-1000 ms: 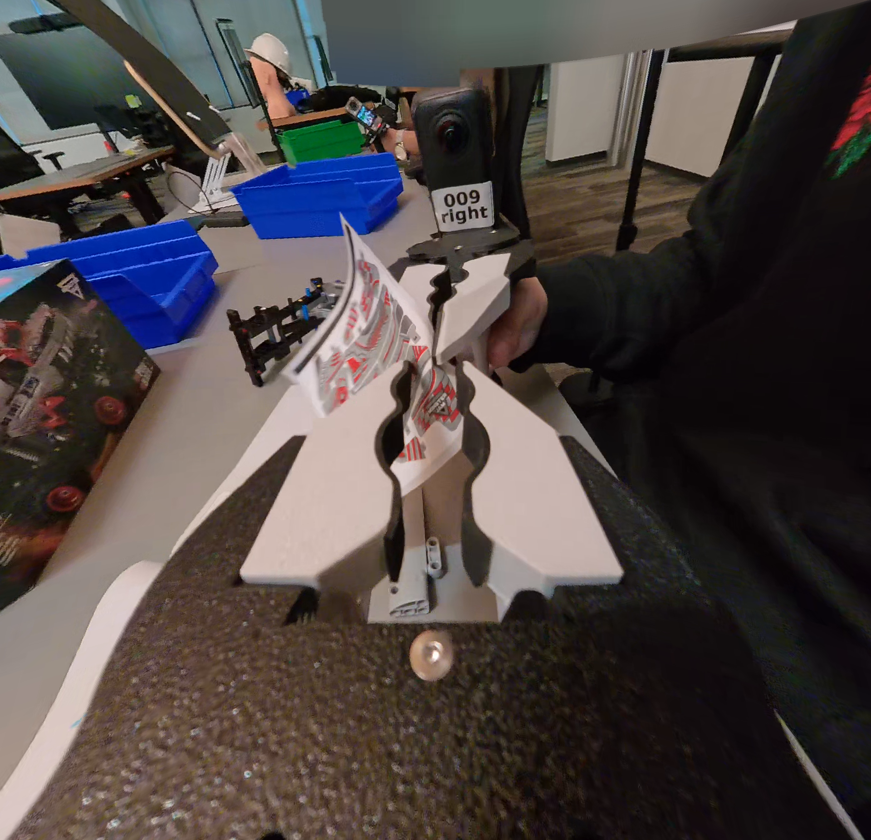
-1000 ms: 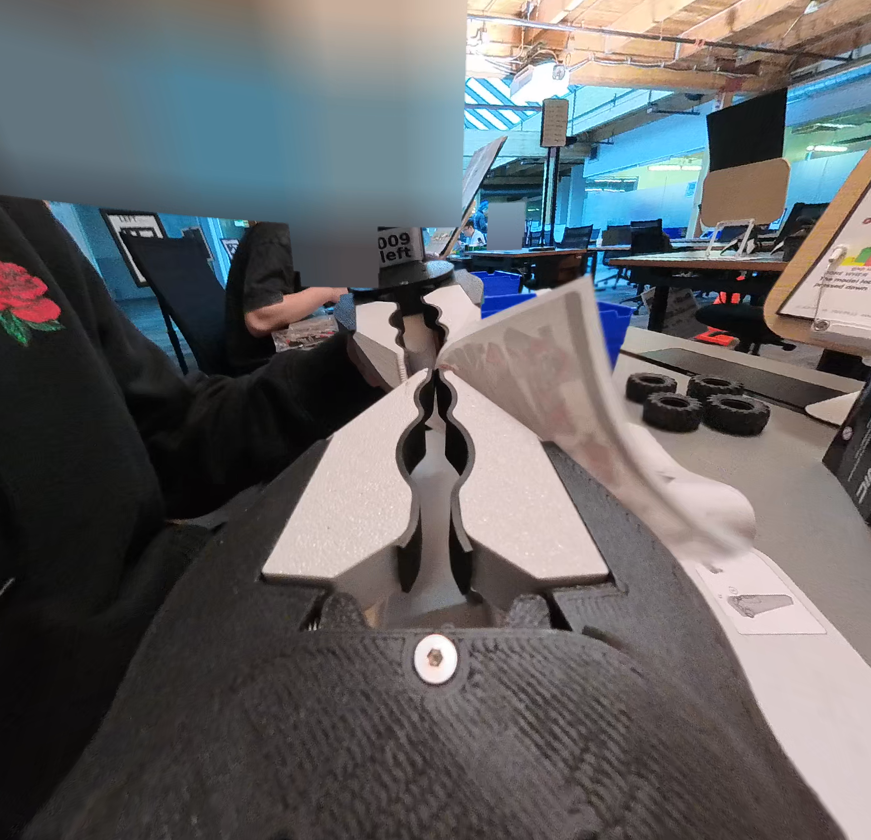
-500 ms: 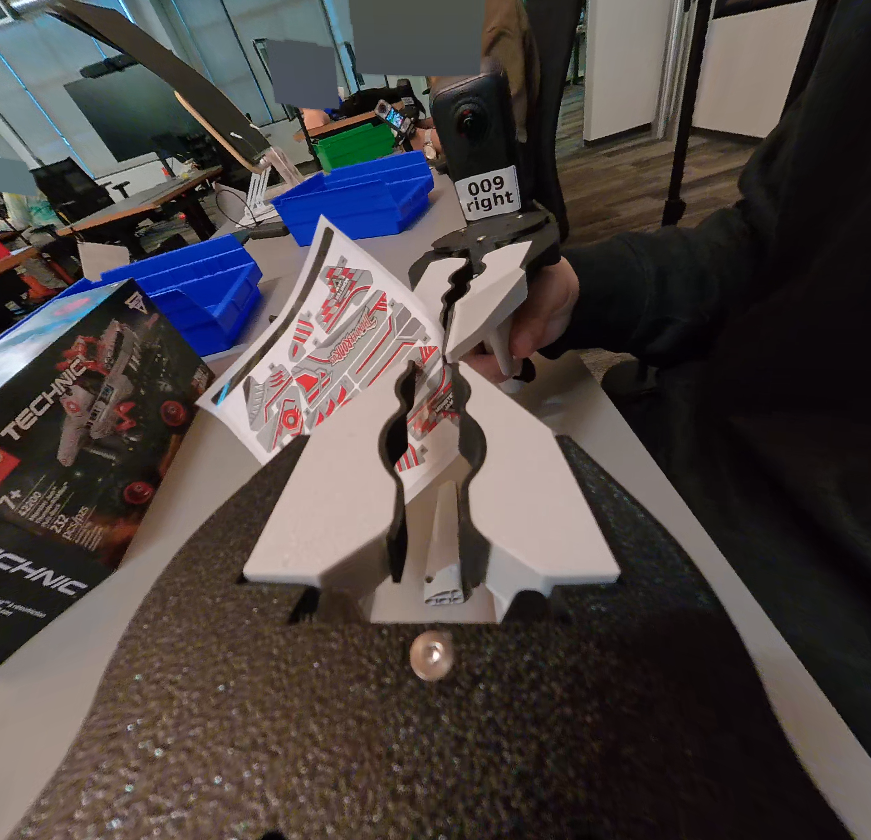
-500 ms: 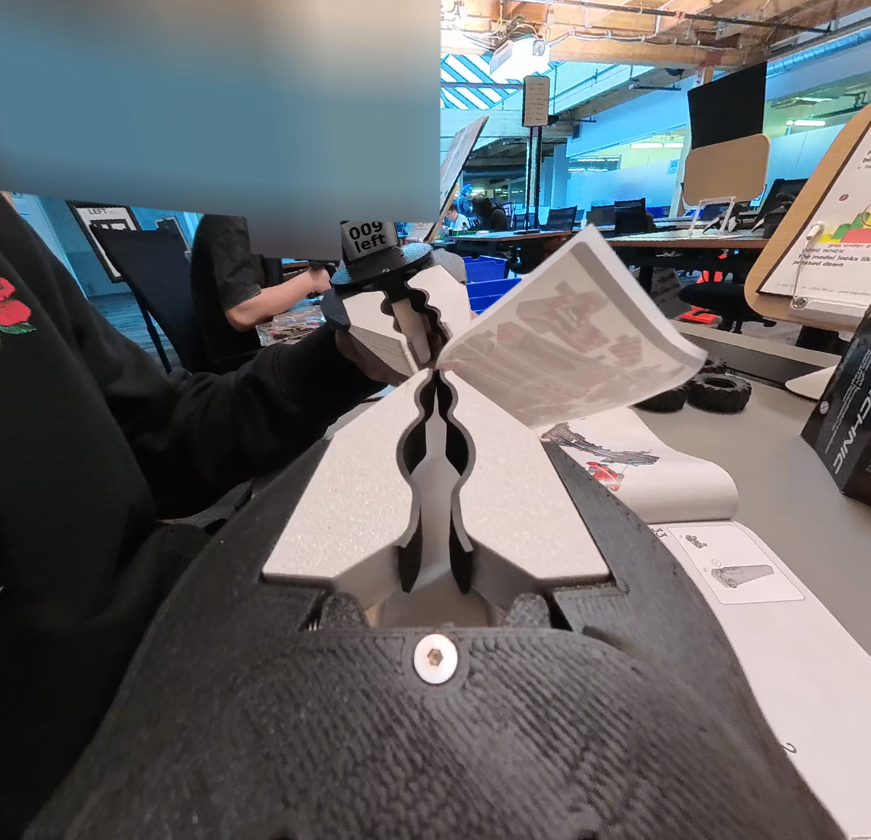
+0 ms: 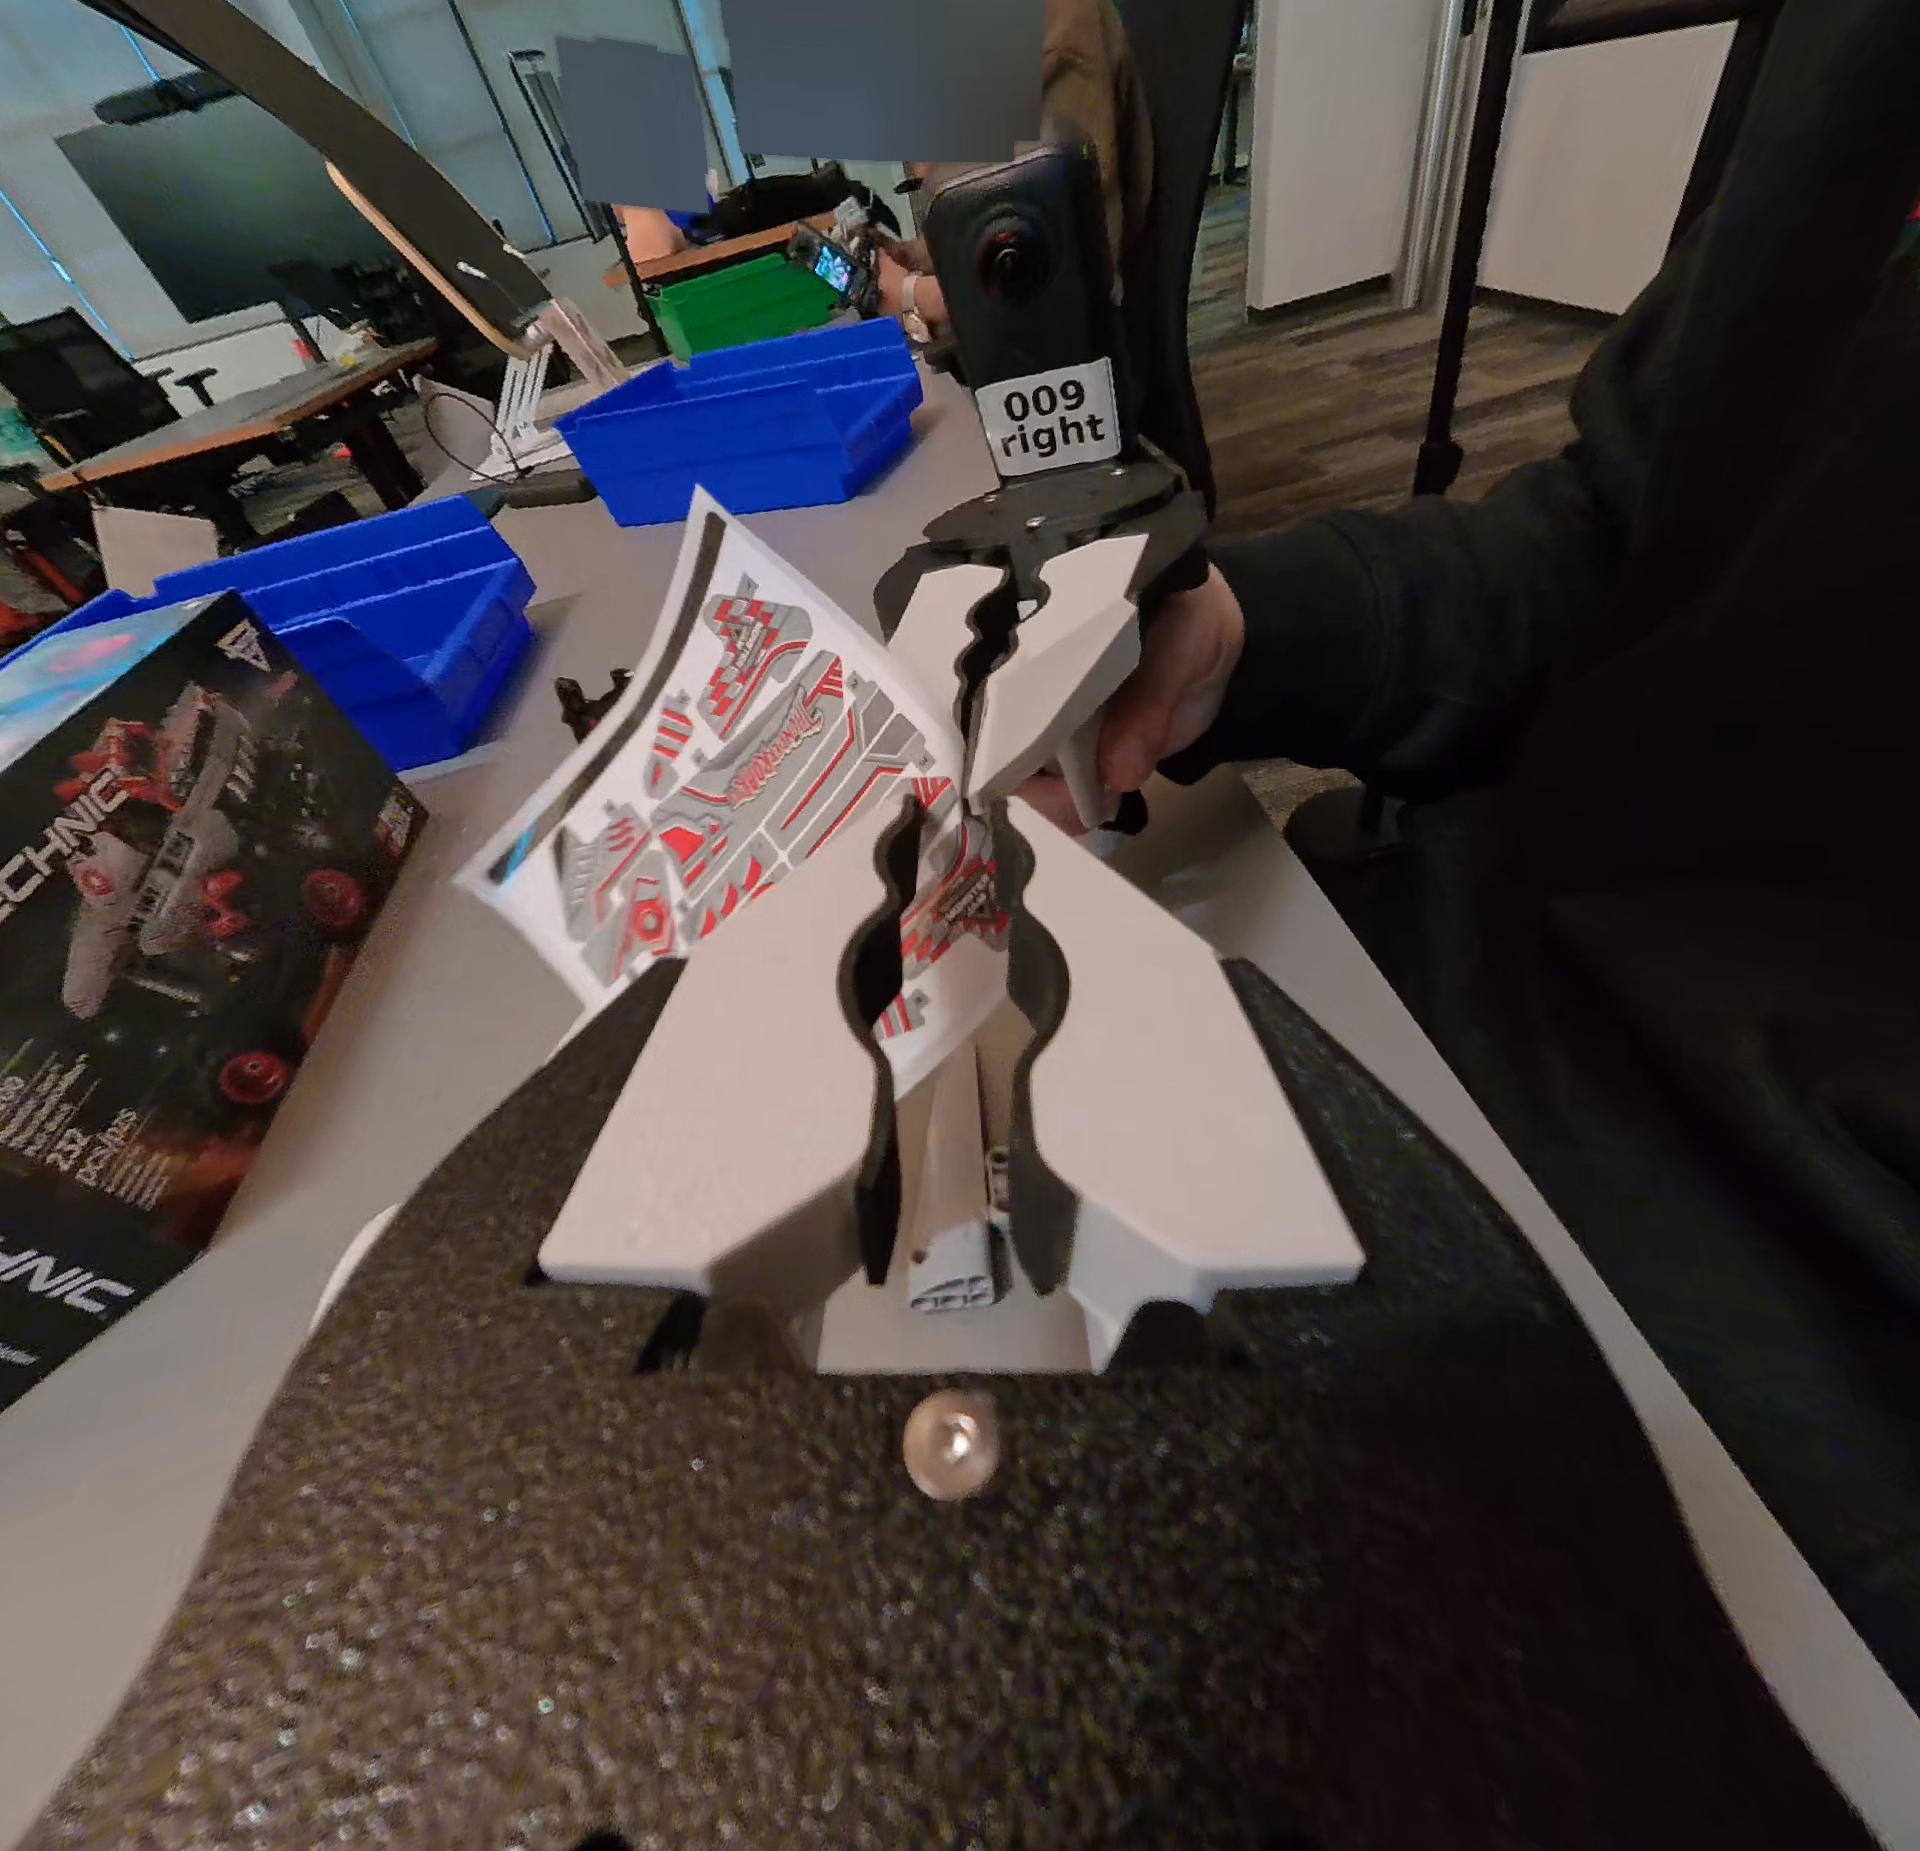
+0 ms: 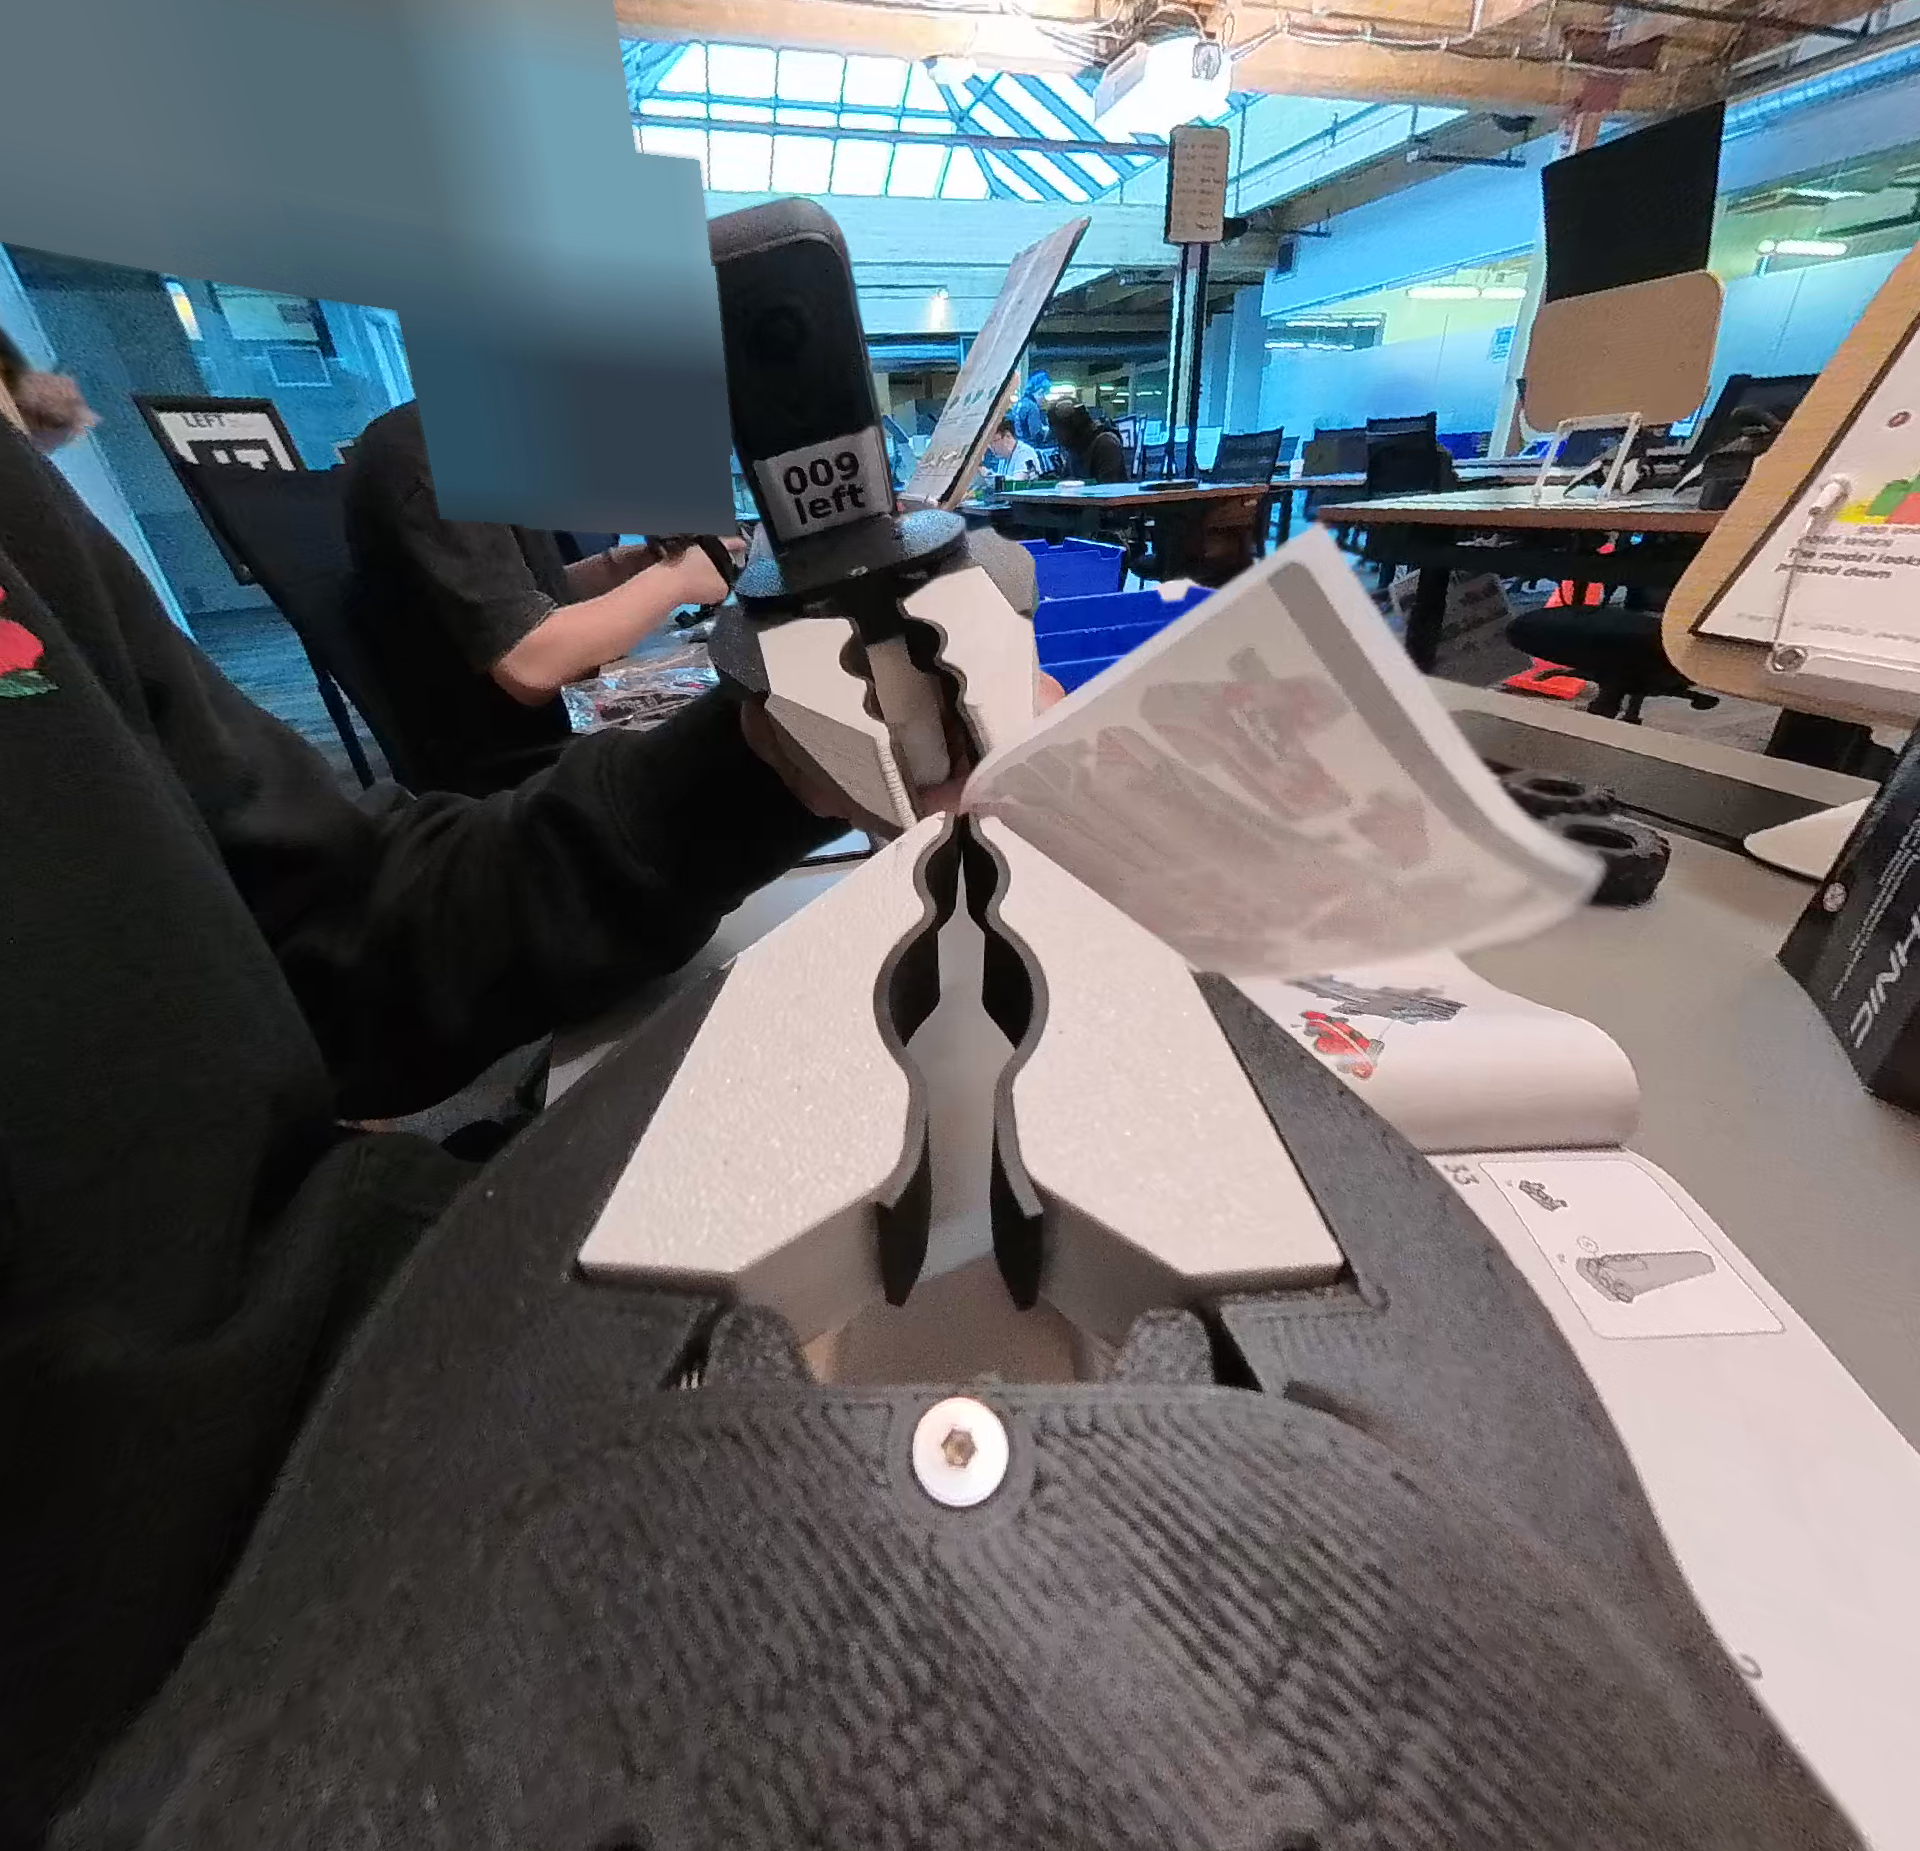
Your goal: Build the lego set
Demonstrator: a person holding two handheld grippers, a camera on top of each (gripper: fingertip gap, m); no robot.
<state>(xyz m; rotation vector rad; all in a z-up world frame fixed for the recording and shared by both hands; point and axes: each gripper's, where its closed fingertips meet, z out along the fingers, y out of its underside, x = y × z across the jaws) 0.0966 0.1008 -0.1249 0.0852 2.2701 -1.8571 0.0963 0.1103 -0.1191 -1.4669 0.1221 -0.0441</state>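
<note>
Red-and-grey sticker sheet (image 5: pixel 769 783), curled, pinched by right claw (image 6: pixel 961 825); left claw (image 5: pixel 961 814) apparently grips a grey piece (image 5: pixel 956 1271).

Sticker sheet (image 5: pixel 727 762) now turned flatter, face-on.

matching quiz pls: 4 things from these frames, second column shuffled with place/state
1. sticker sheet
2. grey Lego piece
3. black tires
4. instruction booklet

A. lying open on the table
B. resting on the table behind the sheet
C. between the left gripper's jaws
D. pinched at one corner by the right gripper, curling in the air

Pairs: 1-D, 2-C, 3-B, 4-A
</note>
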